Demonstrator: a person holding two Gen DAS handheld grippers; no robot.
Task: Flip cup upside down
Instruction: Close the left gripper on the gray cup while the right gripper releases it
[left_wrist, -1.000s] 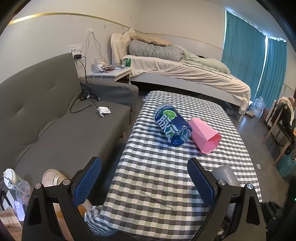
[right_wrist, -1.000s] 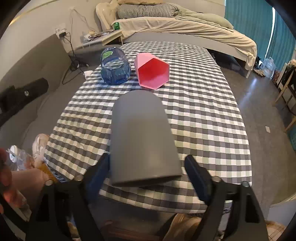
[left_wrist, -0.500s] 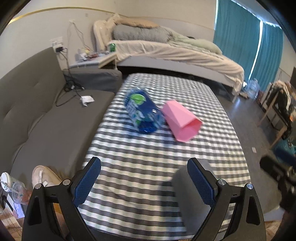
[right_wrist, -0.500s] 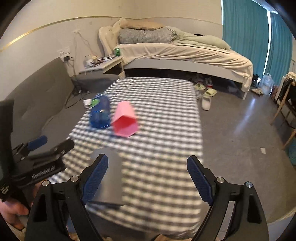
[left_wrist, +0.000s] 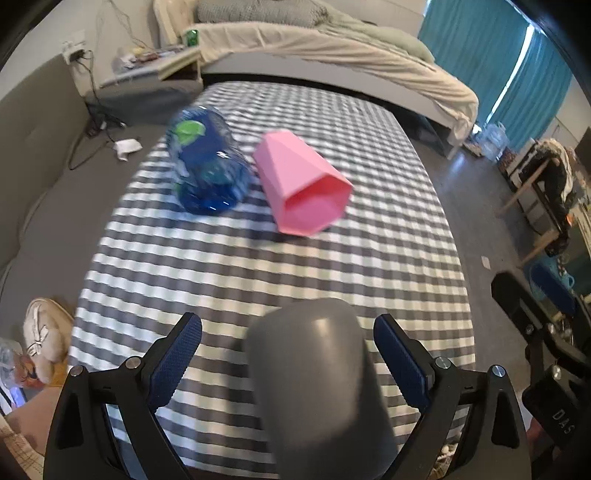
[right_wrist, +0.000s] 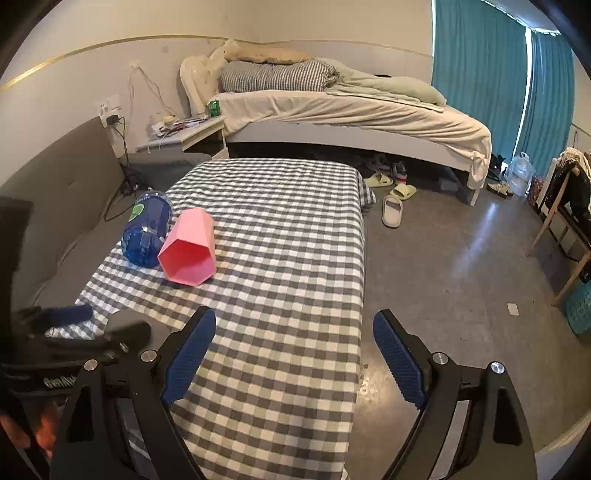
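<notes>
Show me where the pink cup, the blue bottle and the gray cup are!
pink cup (left_wrist: 295, 173): left wrist view, on its faceted side wall.
blue bottle (left_wrist: 207, 162): left wrist view, on its labelled side.
gray cup (left_wrist: 317, 384): left wrist view, on its side wall between the open blue fingers.

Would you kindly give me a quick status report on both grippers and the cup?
Left gripper open, straddling grey cup, not touching. Right gripper open, empty. Pink cup and bottle lie on their sides farther along the table, not in the way.
</notes>
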